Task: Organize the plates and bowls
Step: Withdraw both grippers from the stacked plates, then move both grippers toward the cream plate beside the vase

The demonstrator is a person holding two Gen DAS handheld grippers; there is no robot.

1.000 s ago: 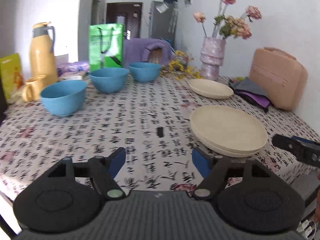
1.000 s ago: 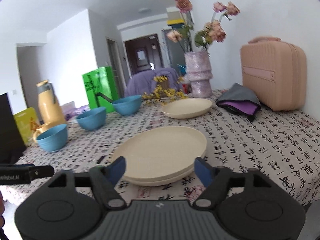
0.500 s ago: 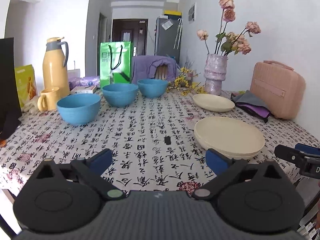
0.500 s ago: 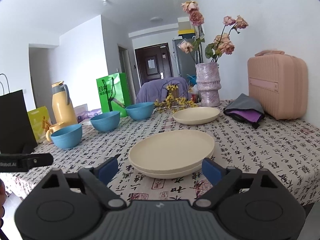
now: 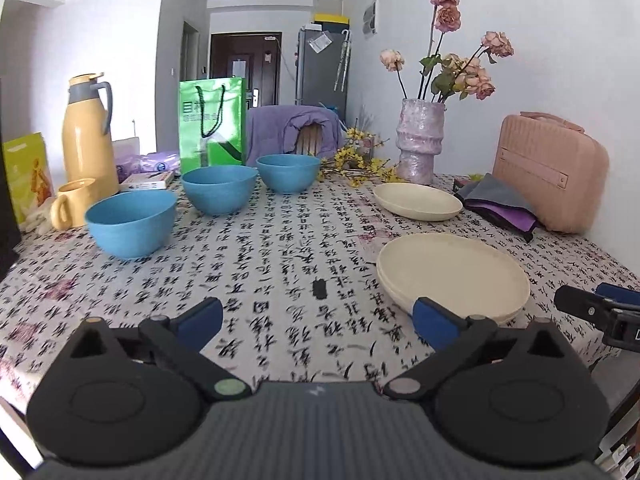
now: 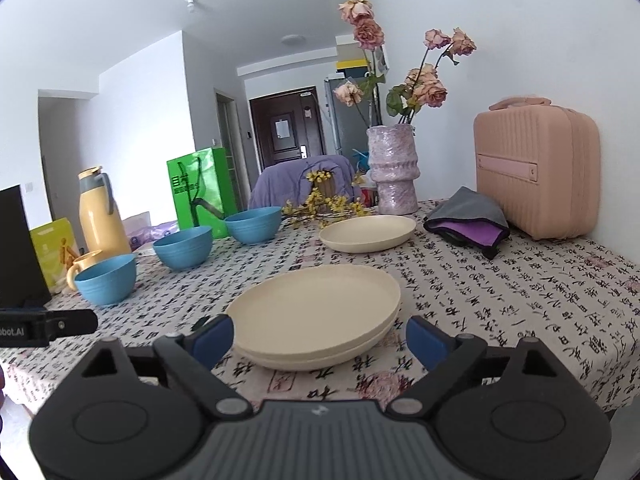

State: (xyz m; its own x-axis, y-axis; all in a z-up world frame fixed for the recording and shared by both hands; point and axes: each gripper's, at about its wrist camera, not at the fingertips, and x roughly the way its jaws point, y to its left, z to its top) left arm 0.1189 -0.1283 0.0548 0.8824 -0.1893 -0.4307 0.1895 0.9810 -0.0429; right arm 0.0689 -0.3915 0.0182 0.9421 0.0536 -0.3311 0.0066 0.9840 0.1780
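Observation:
Three blue bowls stand apart in a row on the patterned tablecloth: near (image 5: 132, 224), middle (image 5: 219, 189), far (image 5: 288, 172). A stack of two cream plates (image 5: 452, 272) lies at the front right, and a single cream plate (image 5: 418, 201) lies behind it. My left gripper (image 5: 316, 322) is open and empty above the table's front edge. My right gripper (image 6: 318, 338) is open and empty, its jaws on either side of the near rim of the plate stack (image 6: 316, 312). The bowls (image 6: 106, 278) and the single plate (image 6: 368, 233) also show in the right wrist view.
A yellow thermos (image 5: 88, 132) and yellow mug (image 5: 74, 202) stand at the left. A green bag (image 5: 211, 124), a vase of roses (image 5: 420, 146), a pink case (image 5: 550, 170) and a folded cloth (image 5: 498, 202) line the back and right. A small black object (image 5: 319, 288) lies mid-table.
Both grippers have opened wider and drawn back and up a little from the table. The plates and bowls have not moved.

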